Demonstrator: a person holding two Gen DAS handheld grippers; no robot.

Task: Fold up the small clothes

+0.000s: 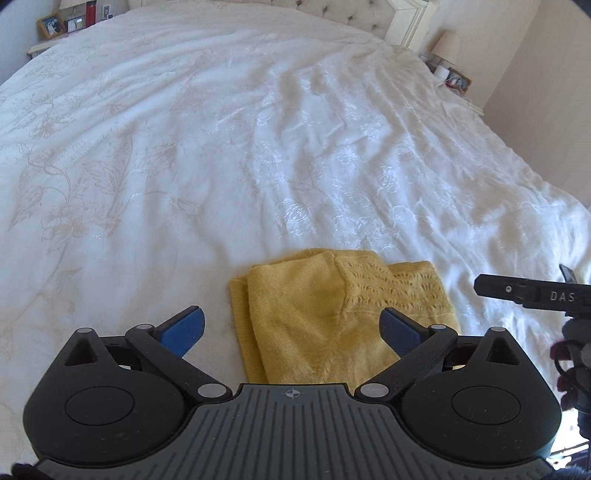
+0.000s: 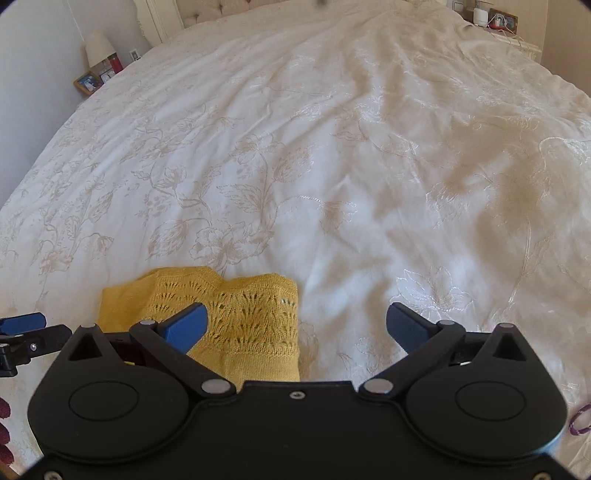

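Garment: a yellow knitted garment (image 1: pixel 332 317) lies folded on the white bedspread (image 1: pixel 221 147), near the bed's near edge; one layer is plain knit, another shows an openwork lace pattern (clearest from the right wrist view).
Fold: several layers are stacked, their edges offset along the left side.
Left gripper: the left gripper (image 1: pixel 293 328) is above the garment with its jaws spread wide; the blue pads (image 1: pixel 184 328) hold nothing and press on nothing.
Right gripper: the right gripper (image 2: pixel 297 325) is spread wide too, nothing between its pads; its left finger is in front of the garment's lace panel, its right finger over bare bedspread.
Relation: the two tools sit side by side, each visible at the edge of the other's view.
Bed: embroidered floral cover, creased, with a tufted headboard (image 1: pixel 351 14) at the far end.
Bedside: a lamp (image 2: pixel 98 46), a framed photo (image 2: pixel 88 83) and a red bottle (image 2: pixel 116 62) stand on one side.
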